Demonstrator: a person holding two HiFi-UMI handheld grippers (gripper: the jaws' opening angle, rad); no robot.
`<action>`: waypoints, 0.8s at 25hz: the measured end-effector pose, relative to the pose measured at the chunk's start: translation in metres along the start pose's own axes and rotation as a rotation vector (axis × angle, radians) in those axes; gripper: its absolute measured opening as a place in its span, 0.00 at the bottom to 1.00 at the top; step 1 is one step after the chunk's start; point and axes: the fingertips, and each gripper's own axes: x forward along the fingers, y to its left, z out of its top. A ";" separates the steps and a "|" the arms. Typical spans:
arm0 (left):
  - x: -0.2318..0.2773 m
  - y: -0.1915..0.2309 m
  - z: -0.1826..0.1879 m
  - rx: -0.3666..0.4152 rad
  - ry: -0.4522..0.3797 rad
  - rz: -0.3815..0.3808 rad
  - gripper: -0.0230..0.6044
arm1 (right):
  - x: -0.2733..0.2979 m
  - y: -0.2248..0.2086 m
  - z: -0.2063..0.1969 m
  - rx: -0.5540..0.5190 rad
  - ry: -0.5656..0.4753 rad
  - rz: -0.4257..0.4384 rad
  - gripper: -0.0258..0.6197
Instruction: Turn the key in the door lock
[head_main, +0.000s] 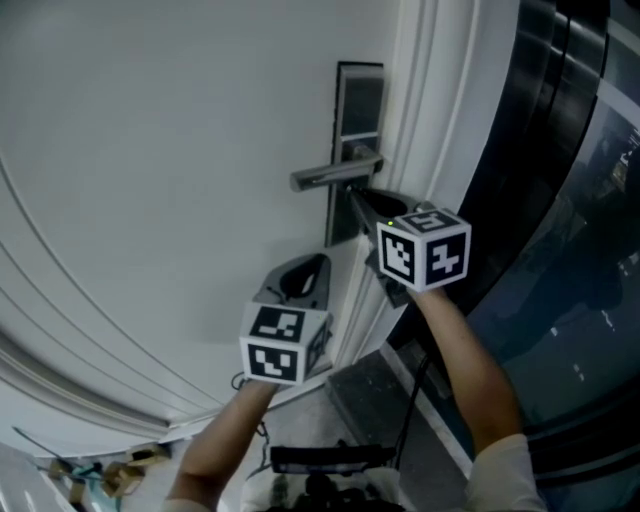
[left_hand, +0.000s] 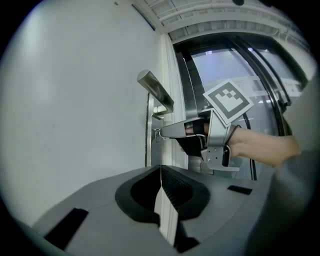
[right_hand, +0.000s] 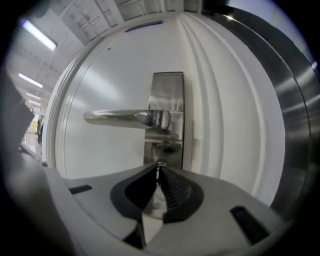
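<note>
A white door (head_main: 150, 150) carries a tall metal lock plate (head_main: 358, 100) with a lever handle (head_main: 330, 176) that stands level. My right gripper (head_main: 352, 195) reaches to the plate just below the handle, its jaws pinched together. In the right gripper view a small metal key (right_hand: 159, 164) shows at the jaw tips, right against the plate (right_hand: 167, 90) under the handle (right_hand: 125, 118). The left gripper view shows those fingertips (left_hand: 165, 132) at the key (left_hand: 157, 134). My left gripper (head_main: 300, 275) hangs lower and short of the door, shut with nothing between its jaws.
White door-frame mouldings (head_main: 440, 120) run along the right of the lock. Beyond them stands a dark glass panel with a metal frame (head_main: 560, 200). Loose clutter lies on the floor at the lower left (head_main: 100, 470).
</note>
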 end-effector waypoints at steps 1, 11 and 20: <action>0.000 0.000 0.000 0.001 0.001 0.000 0.07 | 0.000 -0.001 0.000 0.055 -0.008 0.013 0.07; -0.002 0.001 -0.002 -0.002 0.002 0.005 0.07 | -0.002 -0.008 0.001 0.519 -0.089 0.141 0.09; -0.001 0.000 -0.002 -0.004 0.003 0.002 0.07 | -0.002 -0.013 -0.004 0.901 -0.147 0.250 0.10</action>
